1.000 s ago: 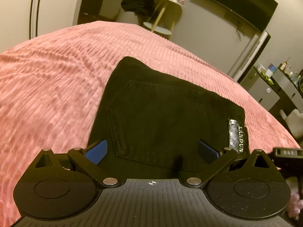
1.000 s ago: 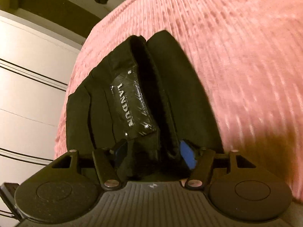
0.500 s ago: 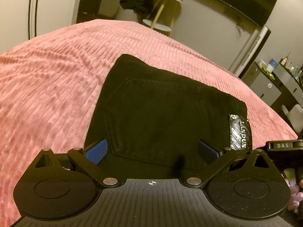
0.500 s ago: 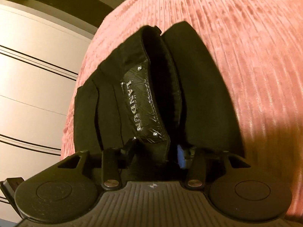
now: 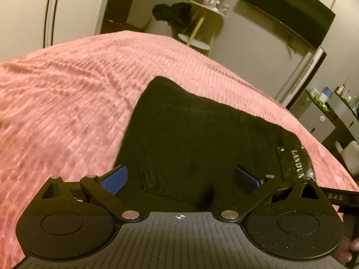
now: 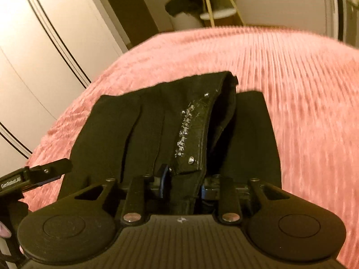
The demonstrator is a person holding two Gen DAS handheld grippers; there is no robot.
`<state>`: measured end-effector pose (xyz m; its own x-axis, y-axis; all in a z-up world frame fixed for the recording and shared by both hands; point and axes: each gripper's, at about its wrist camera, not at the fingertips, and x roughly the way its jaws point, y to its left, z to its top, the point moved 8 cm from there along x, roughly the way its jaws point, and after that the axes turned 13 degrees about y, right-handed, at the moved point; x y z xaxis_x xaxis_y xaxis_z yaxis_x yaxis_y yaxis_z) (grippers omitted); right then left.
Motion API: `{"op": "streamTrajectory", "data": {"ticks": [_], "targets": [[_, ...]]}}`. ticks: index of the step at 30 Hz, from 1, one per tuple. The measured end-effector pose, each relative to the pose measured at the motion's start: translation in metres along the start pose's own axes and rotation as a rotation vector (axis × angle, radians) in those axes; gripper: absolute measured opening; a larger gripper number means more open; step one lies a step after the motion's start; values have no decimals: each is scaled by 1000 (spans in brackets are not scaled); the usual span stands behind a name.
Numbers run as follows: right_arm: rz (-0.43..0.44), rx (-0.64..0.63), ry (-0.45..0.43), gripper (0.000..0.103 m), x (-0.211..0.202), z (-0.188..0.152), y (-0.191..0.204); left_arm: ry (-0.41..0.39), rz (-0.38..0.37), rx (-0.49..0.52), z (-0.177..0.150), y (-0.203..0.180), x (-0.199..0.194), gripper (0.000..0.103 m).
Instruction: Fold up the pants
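Black pants (image 5: 197, 139) lie folded on a pink ribbed bedspread (image 5: 67, 103), back pocket up, with a shiny "LANDUN" patch (image 5: 296, 163) at the waistband. My left gripper (image 5: 179, 177) is open, its blue pads wide apart over the near edge of the pants. In the right wrist view my right gripper (image 6: 181, 181) is shut on the waistband of the pants (image 6: 157, 130), just below the patch (image 6: 193, 130), and lifts that edge off the layer beneath.
The bedspread (image 6: 303, 89) spreads wide around the pants. A small round side table (image 5: 202, 22) with a dark garment stands past the far bed edge. White wardrobe doors (image 6: 44, 56) are left of the bed. A dresser (image 5: 325, 116) stands right.
My right gripper has closed from open onto the waistband and tilted up, so the room shows. The left gripper stayed open, tilting up slightly.
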<state>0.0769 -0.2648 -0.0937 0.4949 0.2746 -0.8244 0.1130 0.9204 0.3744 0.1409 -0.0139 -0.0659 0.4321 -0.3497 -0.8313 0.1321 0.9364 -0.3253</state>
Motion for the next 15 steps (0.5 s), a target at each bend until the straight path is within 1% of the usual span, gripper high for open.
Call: {"op": "streamTrajectory", "data": {"ticks": [2, 5, 9, 12, 15], "targets": [[-6, -5, -8, 26, -1, 0, 0, 28, 11, 13, -1, -1, 6, 103], [-9, 20, 26, 26, 10, -2, -7, 81, 50, 47, -4, -3, 18, 103], [-2, 30, 24, 26, 9, -2, -5, 91, 88, 99, -8, -8, 24, 103], [-16, 14, 11, 26, 5, -4, -4, 81, 59, 114, -9, -12, 21, 103], [-27, -5, -7, 26, 1, -4, -1, 83, 49, 140, -11, -17, 21, 103]]}}
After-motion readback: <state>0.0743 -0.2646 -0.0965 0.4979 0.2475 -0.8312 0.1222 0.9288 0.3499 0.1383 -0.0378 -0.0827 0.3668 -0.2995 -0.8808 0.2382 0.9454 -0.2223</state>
